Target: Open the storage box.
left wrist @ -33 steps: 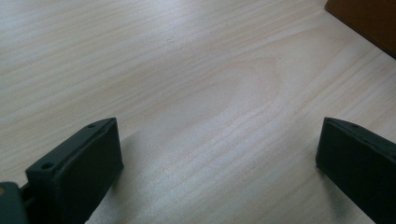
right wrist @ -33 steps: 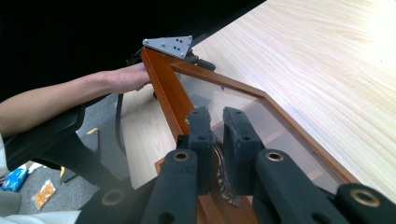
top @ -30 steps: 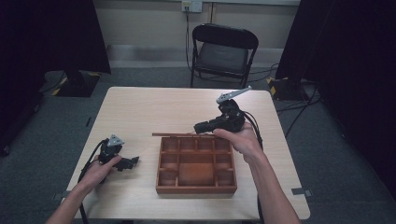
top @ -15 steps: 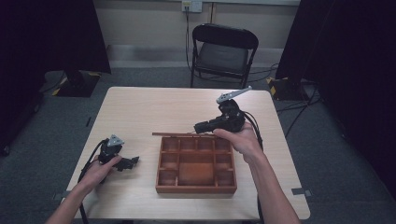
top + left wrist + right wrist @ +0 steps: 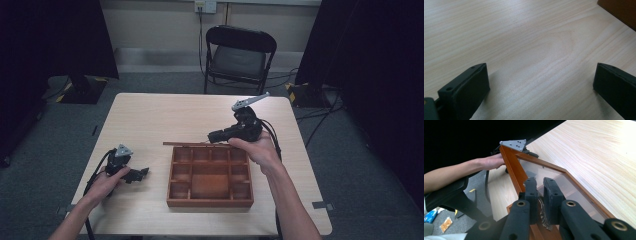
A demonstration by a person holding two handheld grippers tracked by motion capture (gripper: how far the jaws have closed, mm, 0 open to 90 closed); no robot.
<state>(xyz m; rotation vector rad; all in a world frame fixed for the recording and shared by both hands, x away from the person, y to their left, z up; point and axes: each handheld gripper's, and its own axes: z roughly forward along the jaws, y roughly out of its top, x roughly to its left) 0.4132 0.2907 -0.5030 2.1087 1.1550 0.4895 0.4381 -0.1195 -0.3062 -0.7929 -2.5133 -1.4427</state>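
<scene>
Right claw (image 5: 539, 192) pinches glazed (likely acrylic) wooden-framed lid (image 5: 510, 163).

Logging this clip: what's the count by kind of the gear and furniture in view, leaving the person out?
Tongs: 2, the left tongs open over the table, the right tongs shut on the lid
Wooden compartment box: 1
Lid, wood frame with a clear pane, raised: 1
Table: 1
Folding chair: 1
Total: 6

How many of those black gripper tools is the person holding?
2. The left gripper rests on the table left of the wooden box; the right gripper is at the box's far edge, clamping its lid.
</scene>
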